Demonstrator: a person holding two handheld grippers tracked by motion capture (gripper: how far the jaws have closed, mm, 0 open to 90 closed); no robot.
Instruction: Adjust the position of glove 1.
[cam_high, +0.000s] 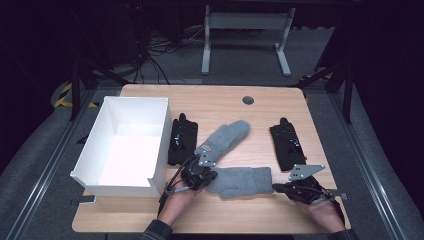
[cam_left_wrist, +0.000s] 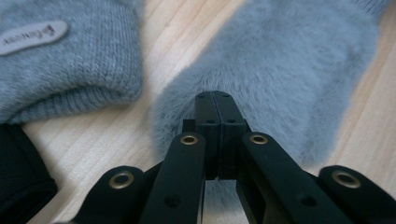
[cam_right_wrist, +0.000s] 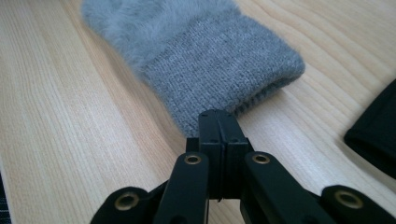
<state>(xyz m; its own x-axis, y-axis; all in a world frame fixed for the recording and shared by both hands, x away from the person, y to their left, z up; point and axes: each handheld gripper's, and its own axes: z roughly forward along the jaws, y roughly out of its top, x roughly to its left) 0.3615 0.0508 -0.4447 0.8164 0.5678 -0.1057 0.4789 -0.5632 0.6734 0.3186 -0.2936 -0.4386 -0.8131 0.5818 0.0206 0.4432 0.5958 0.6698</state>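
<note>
Nearest to me in the left gripper view, my left gripper (cam_left_wrist: 215, 100) has its jaws pressed together with no gap, their tips buried in the fluffy end of the near grey mitten (cam_left_wrist: 280, 70), so I read it as pinching the fur, though the pile hides the exact bite. My right gripper (cam_right_wrist: 218, 119) is likewise clamped flat, its tips meeting the ribbed knit cuff of the same mitten (cam_right_wrist: 219, 70); whether fabric sits between the pads I cannot quite make out, but the cuff edge runs straight into them. From the high view, that mitten (cam_high: 240, 181) lies flat on the table (cam_high: 250, 215) with its long axis stretched between my two sets of fingers, fluffy tip toward the left gripper (cam_high: 206, 179) and cuff toward the right gripper (cam_high: 281, 188). The second grey mitten (cam_high: 225, 137) lies just beyond my left fingers, angled away, its cuff and label partly covered by the gripper's grey plate. Two black gloves (cam_high: 182, 140) (cam_high: 286, 145) lie further out, and the white box (cam_high: 127, 145) stands off beside my left hand (cam_high: 177, 205).
</note>
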